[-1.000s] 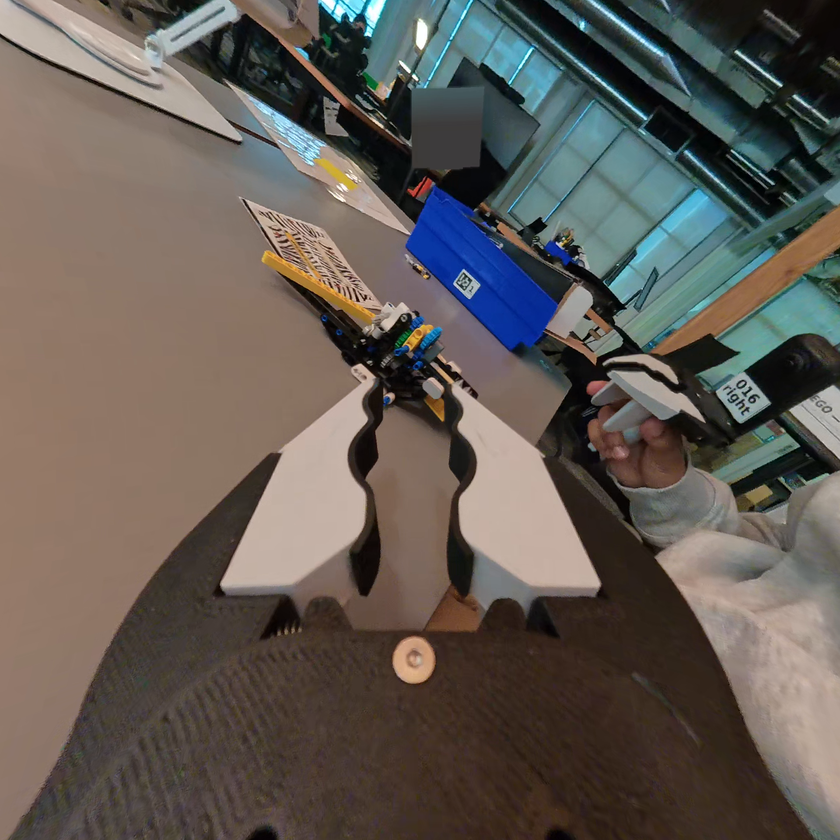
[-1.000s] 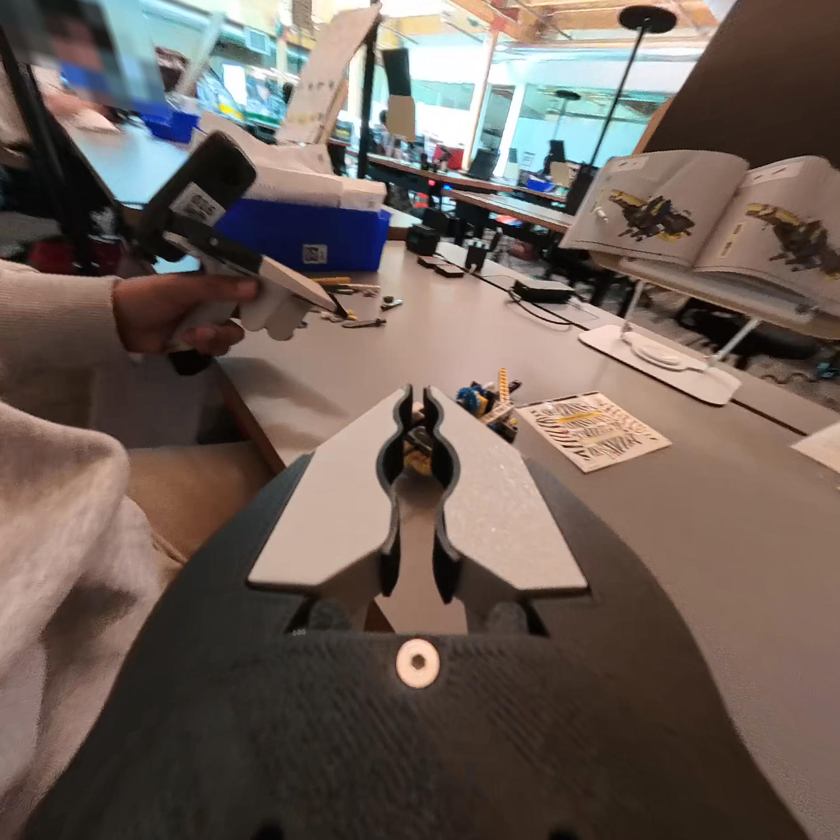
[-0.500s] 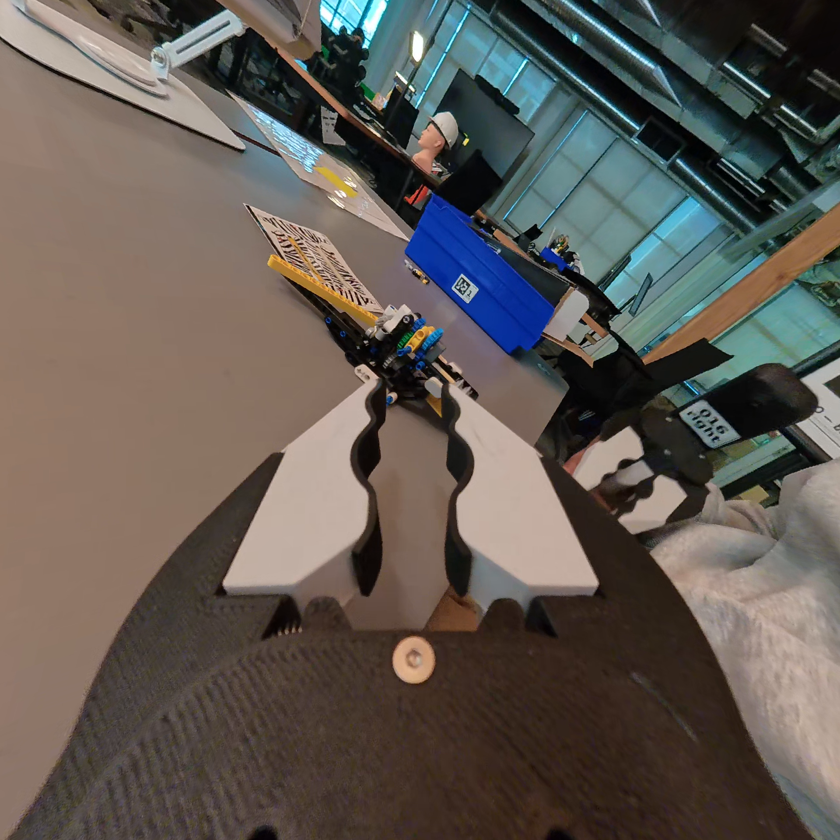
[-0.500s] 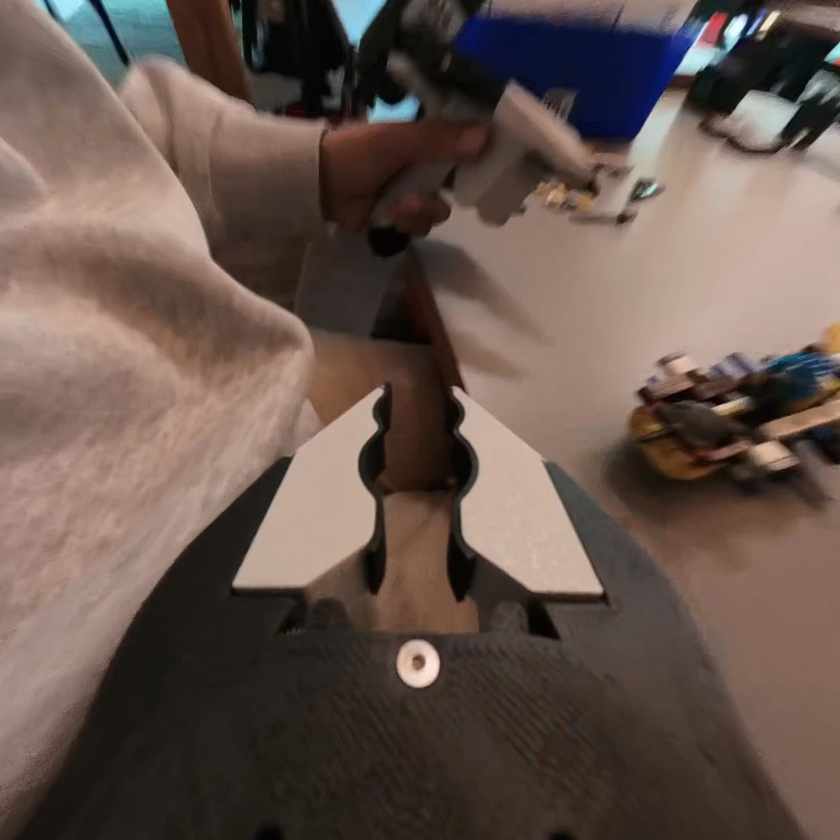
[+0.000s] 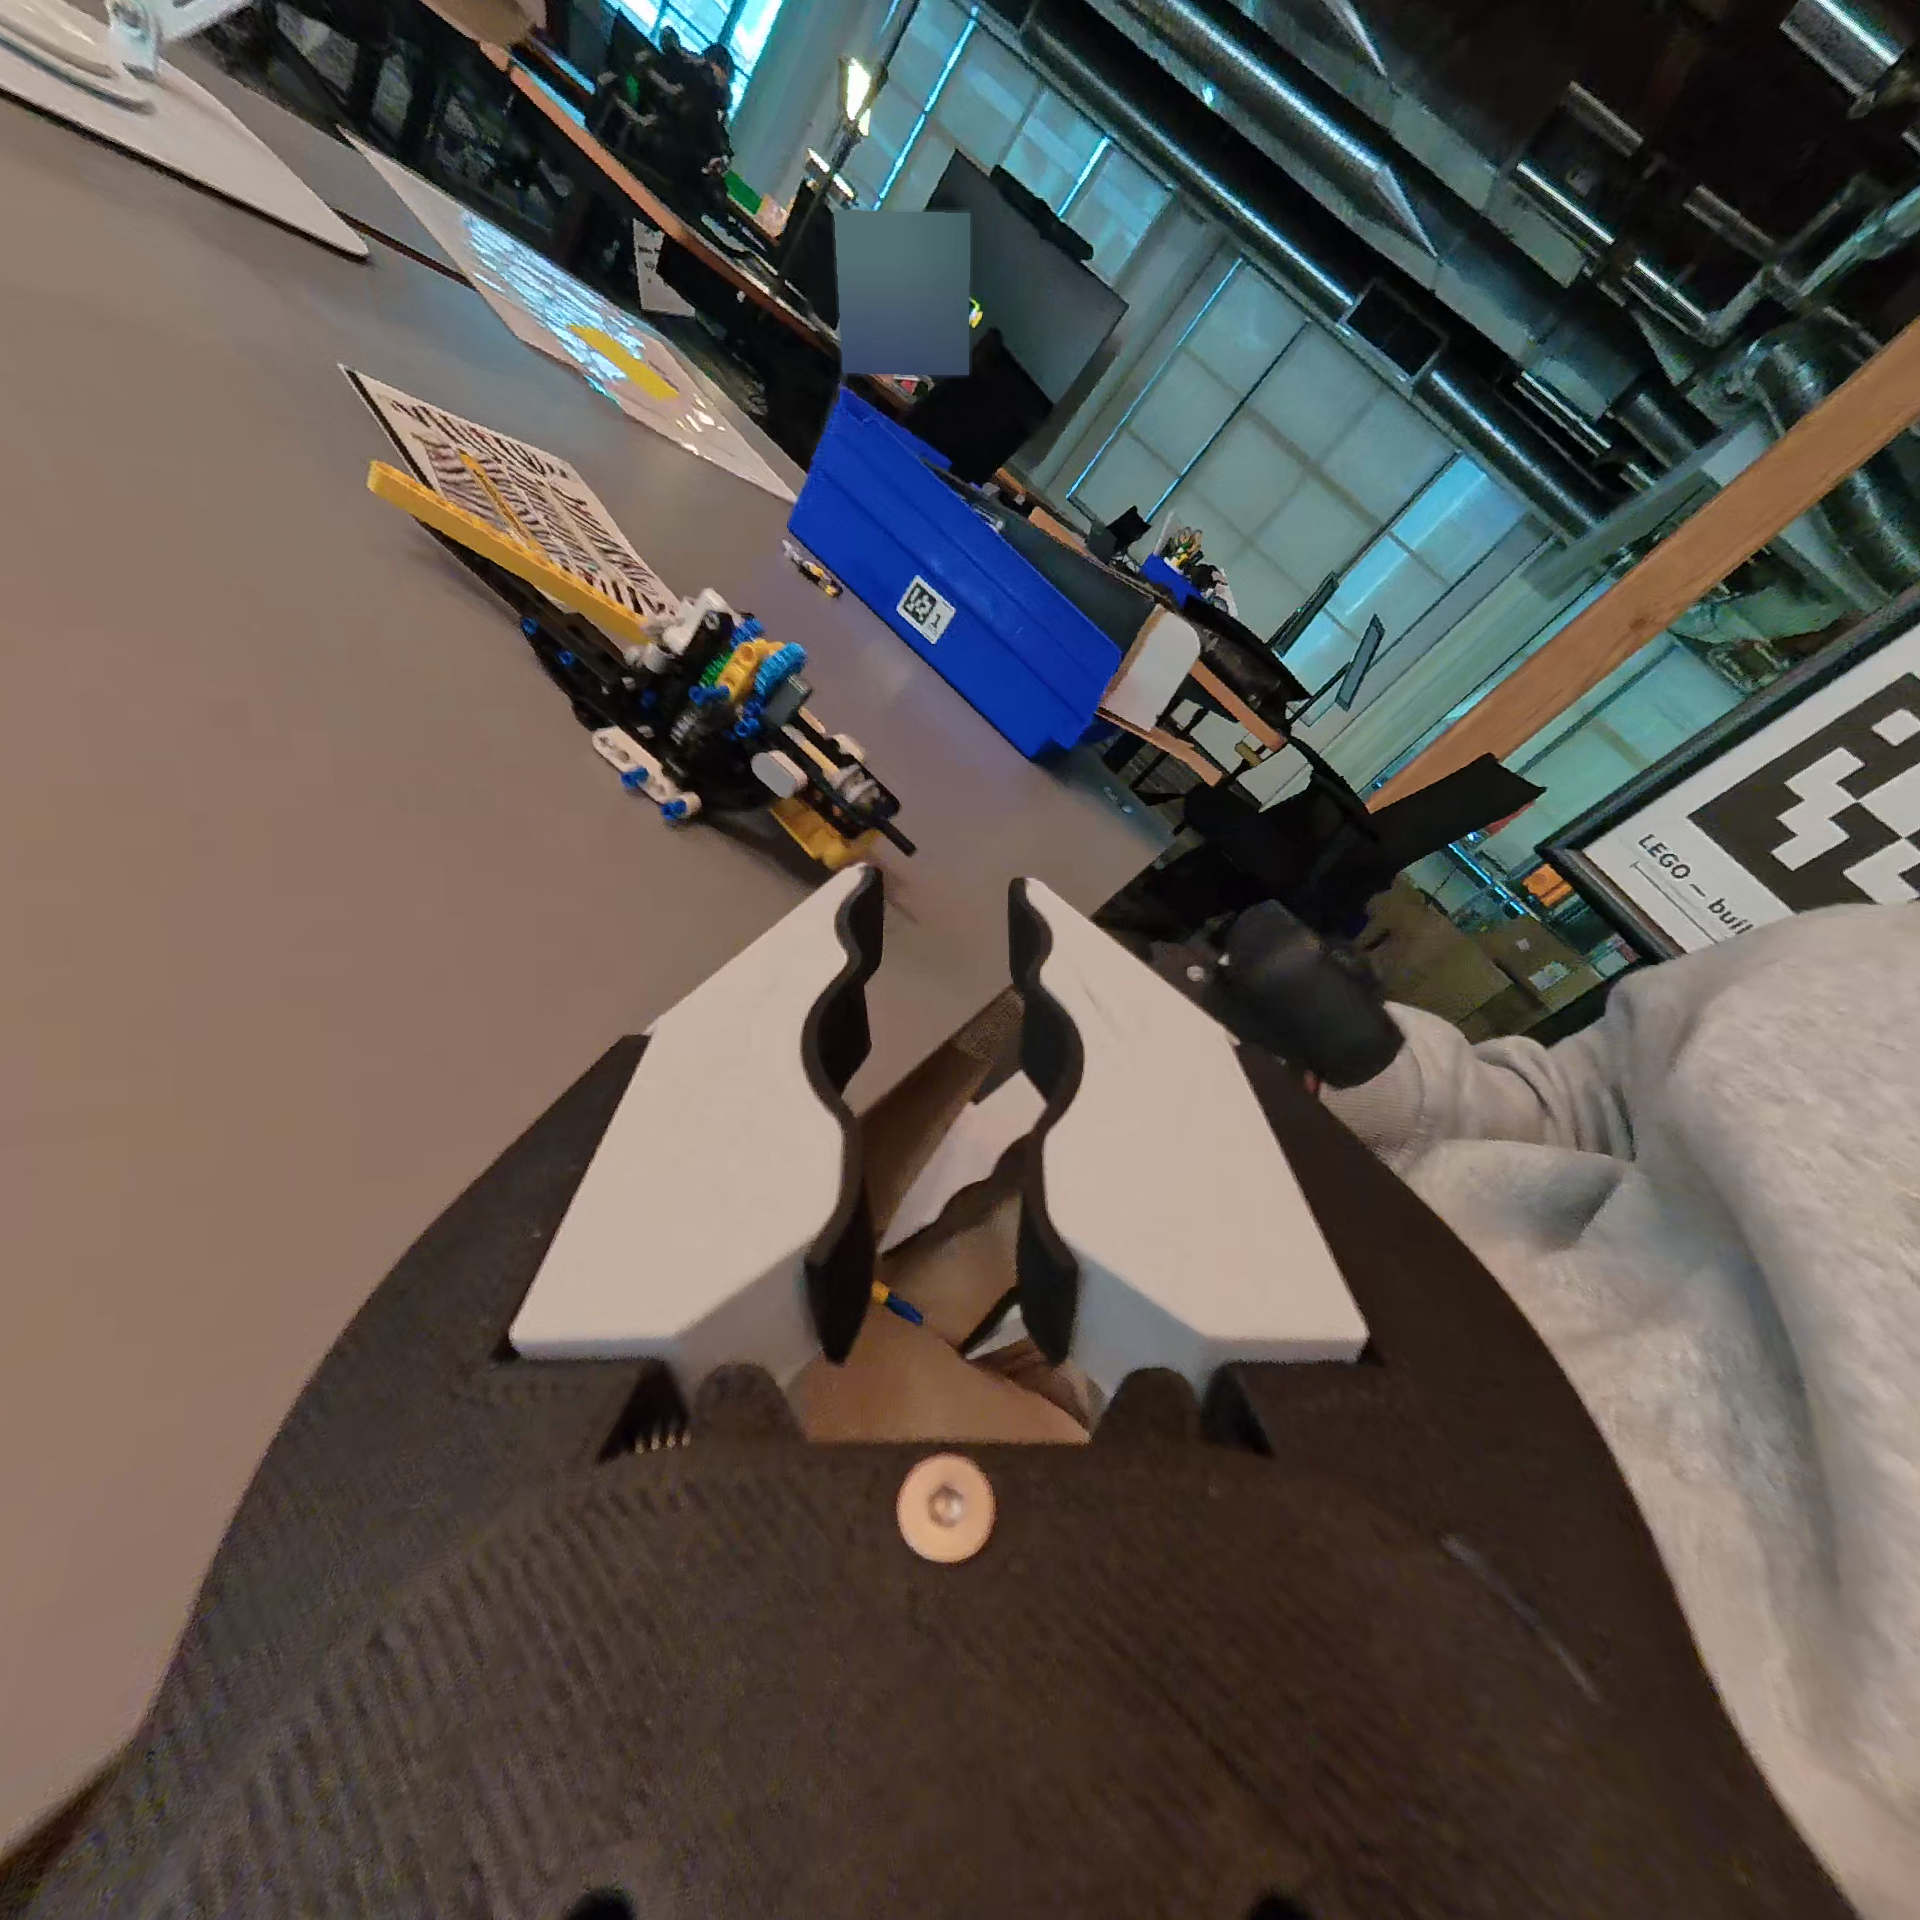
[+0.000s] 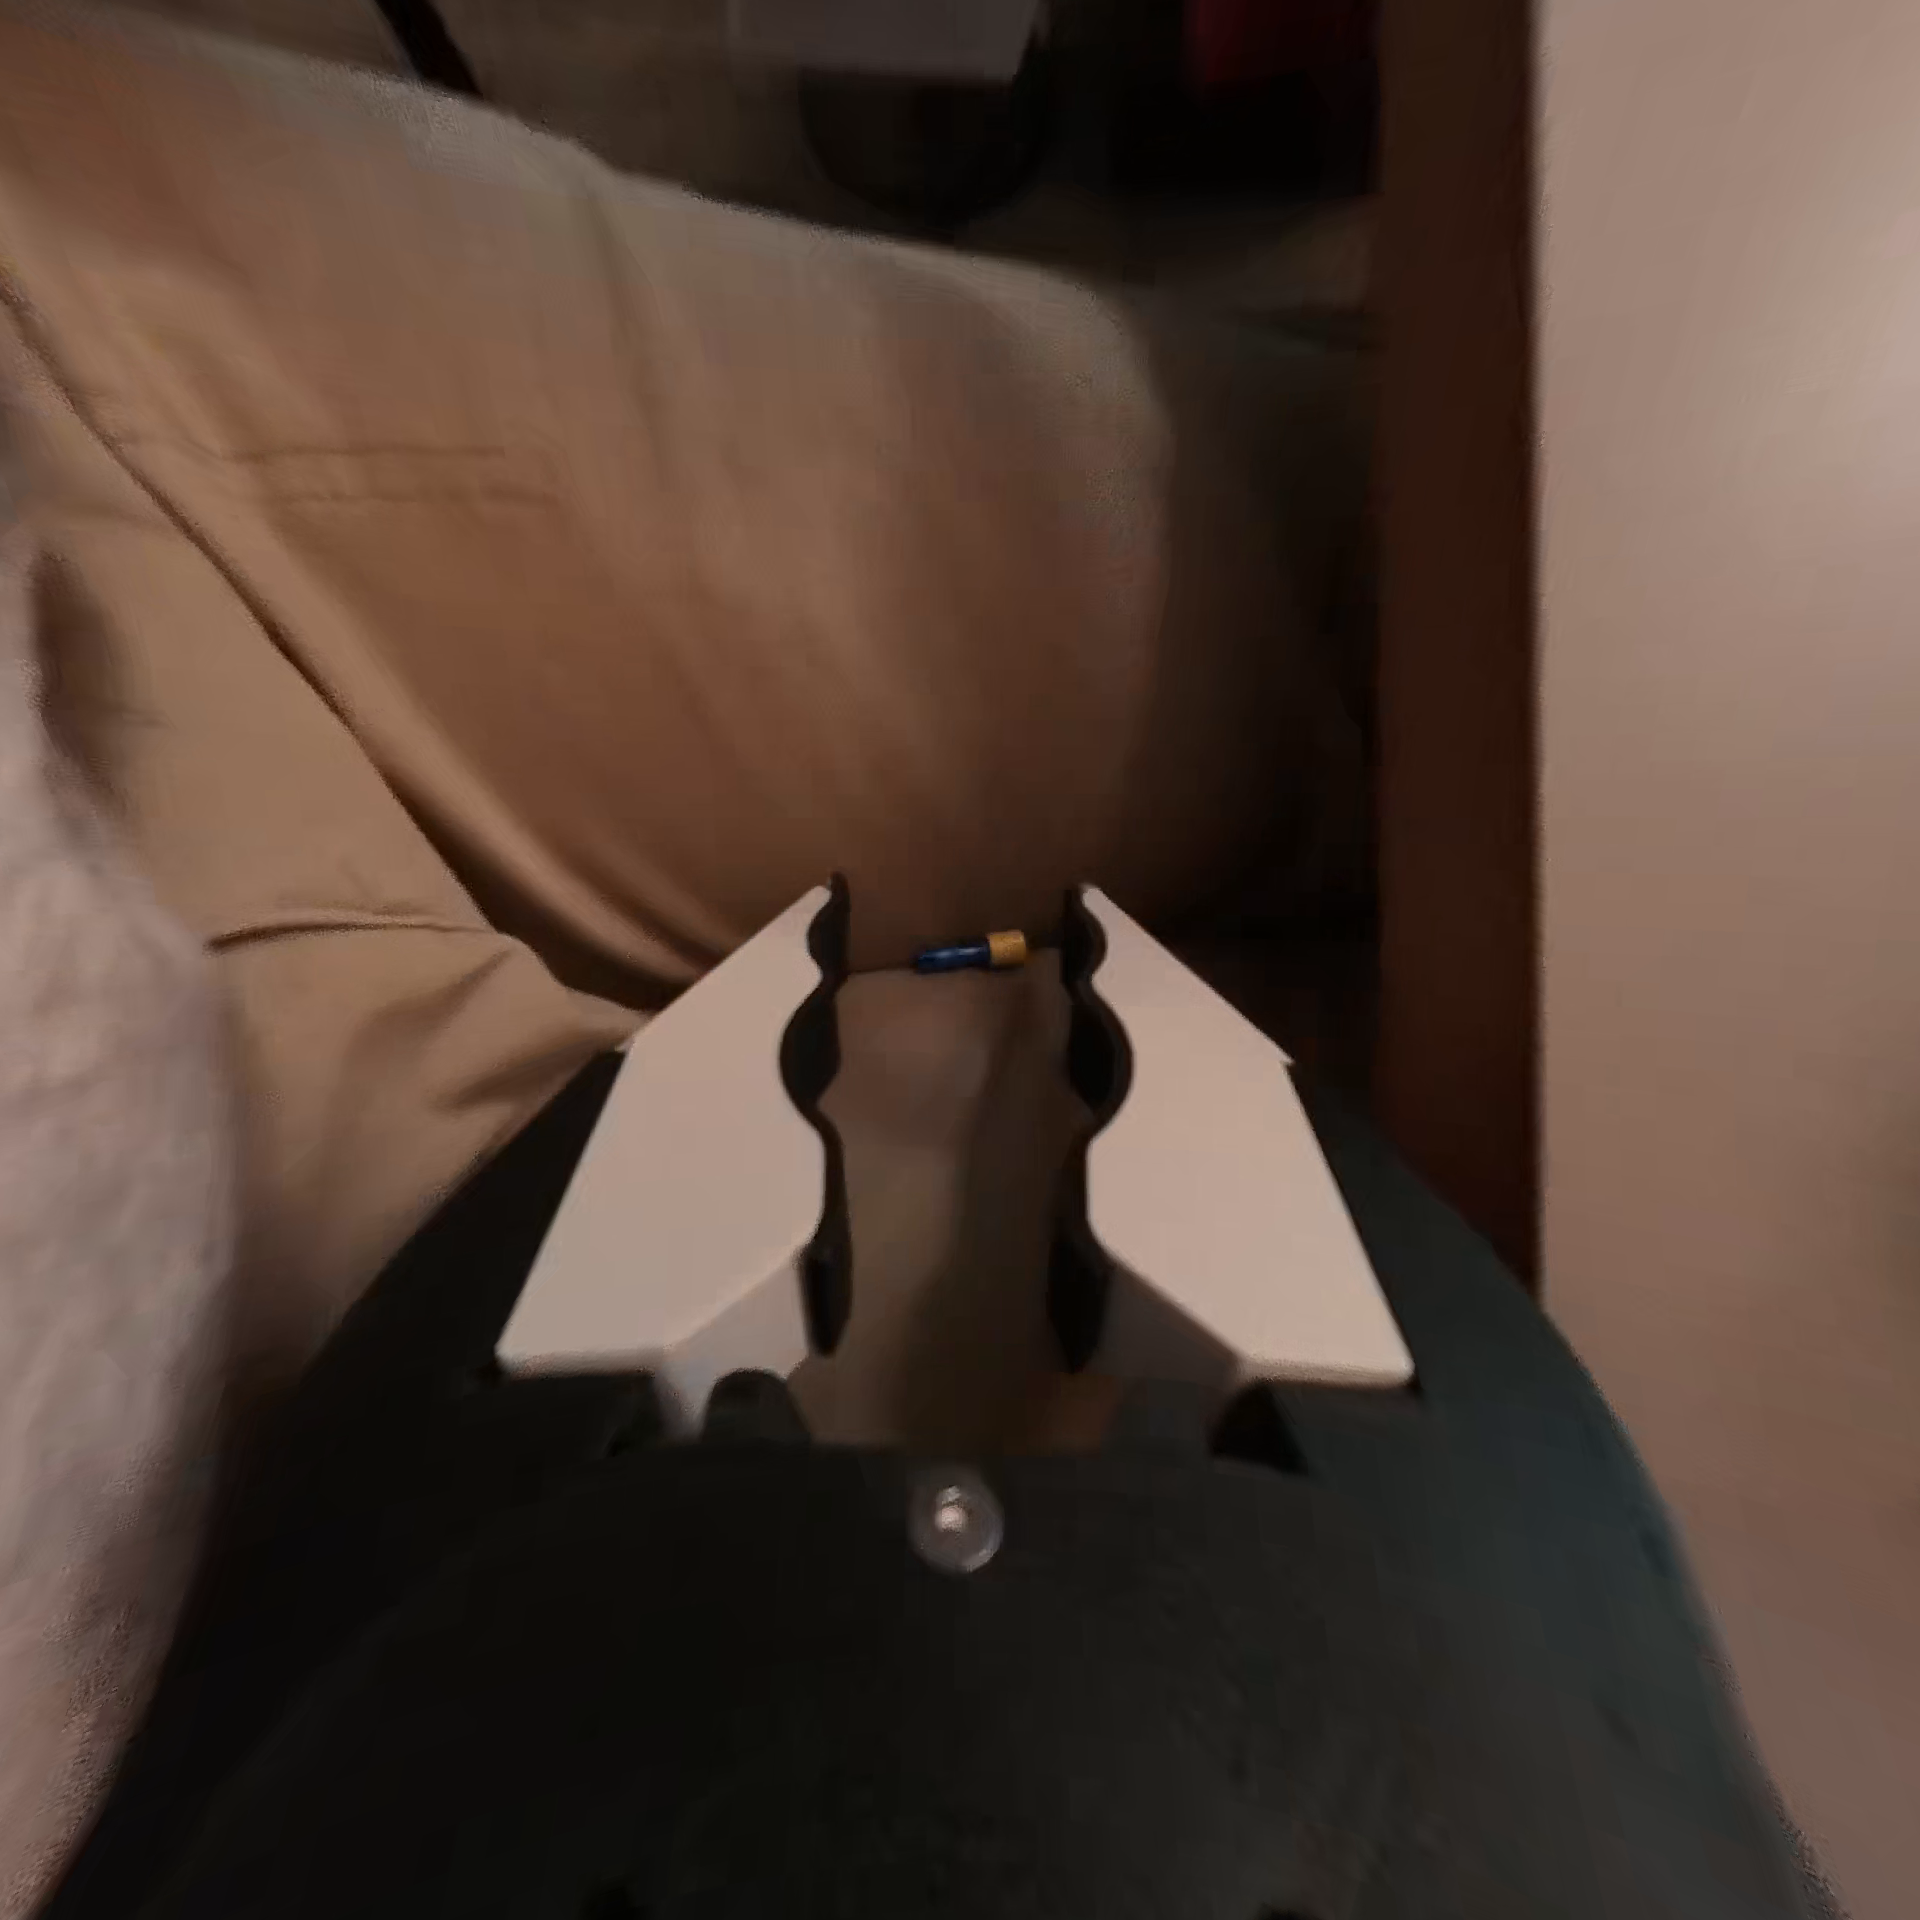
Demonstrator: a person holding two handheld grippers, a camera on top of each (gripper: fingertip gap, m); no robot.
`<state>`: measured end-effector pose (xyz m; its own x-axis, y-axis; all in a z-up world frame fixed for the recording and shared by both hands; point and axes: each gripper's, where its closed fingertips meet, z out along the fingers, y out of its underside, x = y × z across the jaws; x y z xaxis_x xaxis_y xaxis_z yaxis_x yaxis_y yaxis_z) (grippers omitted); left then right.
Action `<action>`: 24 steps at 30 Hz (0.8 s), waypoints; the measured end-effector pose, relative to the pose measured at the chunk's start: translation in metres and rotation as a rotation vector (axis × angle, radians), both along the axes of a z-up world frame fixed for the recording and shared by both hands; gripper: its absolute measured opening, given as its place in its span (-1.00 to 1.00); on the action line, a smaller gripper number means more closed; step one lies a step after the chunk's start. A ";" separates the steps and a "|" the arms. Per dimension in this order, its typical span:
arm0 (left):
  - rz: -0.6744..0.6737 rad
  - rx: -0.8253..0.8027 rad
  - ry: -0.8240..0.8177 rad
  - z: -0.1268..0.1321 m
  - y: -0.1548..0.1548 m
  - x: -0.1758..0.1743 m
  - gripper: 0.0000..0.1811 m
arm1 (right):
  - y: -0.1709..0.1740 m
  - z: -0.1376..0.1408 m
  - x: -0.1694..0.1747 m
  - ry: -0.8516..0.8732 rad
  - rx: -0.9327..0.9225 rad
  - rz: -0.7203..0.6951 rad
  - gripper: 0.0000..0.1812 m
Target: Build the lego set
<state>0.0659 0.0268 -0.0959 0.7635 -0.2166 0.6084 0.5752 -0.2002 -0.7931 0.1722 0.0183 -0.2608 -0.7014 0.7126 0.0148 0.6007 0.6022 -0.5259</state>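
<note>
Retrieving dropped pin point(image 6: 969, 951) off lap, frame center; right gripper point(image 6: 956, 935) open, straddling it, not clamped. Left gripper point(image 5: 943, 904) open, empty. Model point(image 5: 727, 717) on table, upper left. Next: close on pin w/o knocking it.

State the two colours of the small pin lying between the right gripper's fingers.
The small pin is blue and yellow, clearest in the right wrist view.

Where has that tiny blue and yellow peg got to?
In the right wrist view the blue and yellow peg lies on the person's tan trouser leg, below the table edge, between the right gripper's open jaws.
</note>
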 end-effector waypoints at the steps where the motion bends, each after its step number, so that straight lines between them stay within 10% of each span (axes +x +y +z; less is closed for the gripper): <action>1: 0.003 -0.002 -0.005 0.000 -0.004 0.005 -0.75 | -0.001 -0.005 0.003 -0.022 0.037 0.023 -0.54; 17: 0.058 0.010 -0.028 0.002 -0.038 0.030 -0.74 | -0.015 -0.028 0.035 -0.329 0.156 0.301 -0.75; 24: 0.032 -0.001 -0.044 -0.001 -0.035 0.034 -0.72 | -0.028 0.045 0.012 -0.023 -0.178 0.197 -0.75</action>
